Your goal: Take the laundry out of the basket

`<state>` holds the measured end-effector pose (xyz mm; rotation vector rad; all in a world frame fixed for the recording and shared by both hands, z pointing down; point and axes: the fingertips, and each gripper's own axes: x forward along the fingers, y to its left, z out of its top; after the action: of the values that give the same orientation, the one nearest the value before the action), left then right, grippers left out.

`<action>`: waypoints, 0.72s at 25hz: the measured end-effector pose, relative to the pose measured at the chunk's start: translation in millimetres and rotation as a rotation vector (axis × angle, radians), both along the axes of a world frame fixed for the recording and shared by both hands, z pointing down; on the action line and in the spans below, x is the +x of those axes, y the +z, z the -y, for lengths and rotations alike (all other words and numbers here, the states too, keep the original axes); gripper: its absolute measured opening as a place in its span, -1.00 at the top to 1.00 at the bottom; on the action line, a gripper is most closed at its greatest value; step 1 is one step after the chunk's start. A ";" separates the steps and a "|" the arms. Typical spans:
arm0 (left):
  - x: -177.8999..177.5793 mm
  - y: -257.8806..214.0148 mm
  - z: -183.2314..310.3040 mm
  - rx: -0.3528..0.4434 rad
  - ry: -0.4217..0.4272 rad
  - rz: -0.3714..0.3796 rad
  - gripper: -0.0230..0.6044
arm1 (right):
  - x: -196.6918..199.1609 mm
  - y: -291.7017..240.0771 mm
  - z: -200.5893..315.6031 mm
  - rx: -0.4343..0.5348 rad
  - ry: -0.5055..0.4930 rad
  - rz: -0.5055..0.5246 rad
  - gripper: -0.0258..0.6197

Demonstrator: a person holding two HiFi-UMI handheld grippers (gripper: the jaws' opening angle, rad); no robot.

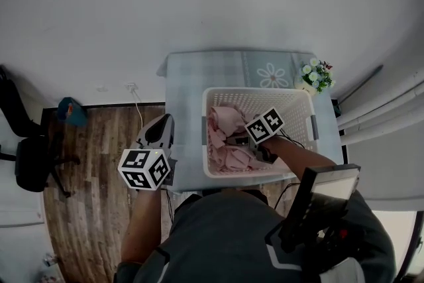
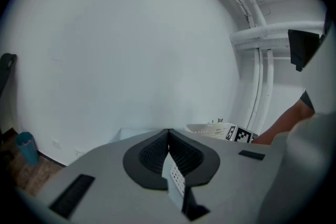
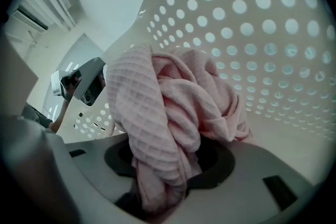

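Note:
A white perforated laundry basket [image 1: 301, 117] stands on the table and holds crumpled pink laundry [image 1: 226, 121]. My right gripper [image 1: 240, 140] reaches down into the basket and is shut on a pink waffle-weave cloth [image 3: 152, 113], which bunches up between its jaws and hangs over them; the basket wall [image 3: 262, 29] is close behind. My left gripper [image 1: 161, 126] hovers outside the basket at its left, over the table edge. Its jaws meet in the left gripper view [image 2: 168, 134], with nothing between them. The basket rim [image 2: 212, 128] shows to its right.
The table [image 1: 185, 79] has a pale checked cloth with a flower print. A small pot of flowers [image 1: 317, 76] stands at its far right corner. Wooden floor [image 1: 99, 142], a blue object [image 1: 69, 111] and a black chair [image 1: 33, 162] lie to the left.

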<state>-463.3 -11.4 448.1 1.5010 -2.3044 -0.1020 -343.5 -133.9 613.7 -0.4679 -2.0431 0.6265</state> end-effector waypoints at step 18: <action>9.2 -7.6 -20.7 -0.006 -0.048 0.016 0.90 | -2.0 12.8 5.0 0.356 -0.121 -0.055 -0.56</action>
<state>-454.1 9.3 440.4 1.4493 -2.3519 -0.0969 -345.5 -138.9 626.5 -0.3550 -2.0017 0.1935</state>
